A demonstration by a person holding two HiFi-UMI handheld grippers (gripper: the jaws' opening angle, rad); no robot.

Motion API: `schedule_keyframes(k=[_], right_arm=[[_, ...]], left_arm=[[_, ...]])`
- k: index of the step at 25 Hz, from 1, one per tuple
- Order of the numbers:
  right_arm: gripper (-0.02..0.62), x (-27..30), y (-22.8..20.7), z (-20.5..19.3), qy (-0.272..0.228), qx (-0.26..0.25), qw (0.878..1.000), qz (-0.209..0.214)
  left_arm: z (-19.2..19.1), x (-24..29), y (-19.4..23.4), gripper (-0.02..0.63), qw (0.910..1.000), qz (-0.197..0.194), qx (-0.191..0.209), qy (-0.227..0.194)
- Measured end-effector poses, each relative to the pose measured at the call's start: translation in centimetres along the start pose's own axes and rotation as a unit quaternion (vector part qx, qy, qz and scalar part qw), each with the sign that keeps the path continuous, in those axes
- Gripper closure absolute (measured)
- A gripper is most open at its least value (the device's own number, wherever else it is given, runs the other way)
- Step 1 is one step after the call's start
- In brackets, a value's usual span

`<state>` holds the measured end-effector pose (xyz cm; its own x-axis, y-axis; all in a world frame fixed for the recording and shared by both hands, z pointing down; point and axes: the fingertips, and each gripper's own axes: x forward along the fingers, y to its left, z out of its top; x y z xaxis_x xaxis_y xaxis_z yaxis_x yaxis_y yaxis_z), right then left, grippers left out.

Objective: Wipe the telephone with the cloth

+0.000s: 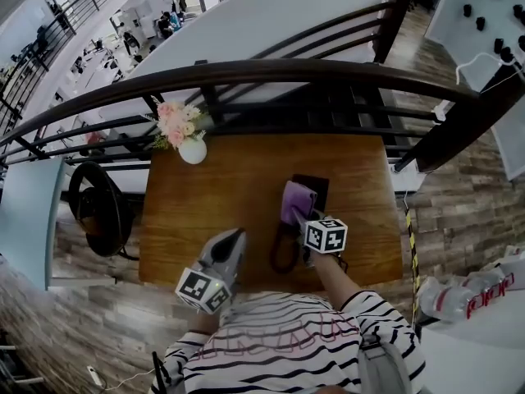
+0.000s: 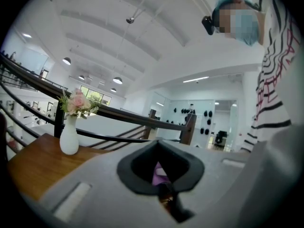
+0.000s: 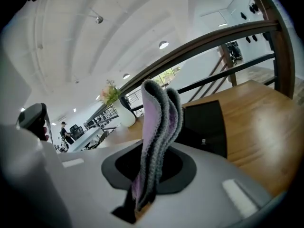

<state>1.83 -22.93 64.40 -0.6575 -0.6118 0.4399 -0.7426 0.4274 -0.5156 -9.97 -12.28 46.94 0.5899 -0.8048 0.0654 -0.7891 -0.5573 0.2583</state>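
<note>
Vase (image 1: 192, 150): white, at your counter's (image 1: 238, 191) far-left corner, holding pink flowers (image 1: 177, 121).
Left tongs (image 2: 166, 194): clenched on nothing, above the counter's near edge.
Right tongs (image 3: 142, 201): you pinch the purple cloth (image 3: 159, 122), which stands upright.
Telephone (image 1: 316, 185): black, lying on the counter just beyond the cloth.

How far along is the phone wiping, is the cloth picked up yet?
Done: the cloth is picked up, pinched in the jaws of the right gripper. In hand: it is held right by the black telephone on the table; touching or not, I can't tell. Left: the wiping itself. The left gripper is shut and empty.
</note>
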Motion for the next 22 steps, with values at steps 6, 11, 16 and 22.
schedule_keyframes(k=[6, 11, 16, 22], right_arm=[[0.545, 1.2, -0.8, -1.6, 0.024, -0.005, 0.999, -0.023], [0.544, -0.9, -3.6, -1.7, 0.019, 0.004, 0.998, -0.053], [0.543, -3.8, -6.8, -1.9, 0.005, 0.023, 0.996, -0.088], [0.543, -6.3, -9.3, -2.1, -0.006, 0.035, 0.993, -0.116]], left_arm=[[0.3, -1.5, 0.2, 0.604, 0.9999, 0.01, 0.004, 0.005], [0.0, -0.6, -0.4, 0.604, 0.9999, -0.005, 0.001, 0.01], [-0.6, 1.1, -1.5, 0.604, 0.9992, -0.035, -0.001, 0.018], [-1.2, 2.6, -2.9, 0.604, 0.9978, -0.061, -0.003, 0.024]])
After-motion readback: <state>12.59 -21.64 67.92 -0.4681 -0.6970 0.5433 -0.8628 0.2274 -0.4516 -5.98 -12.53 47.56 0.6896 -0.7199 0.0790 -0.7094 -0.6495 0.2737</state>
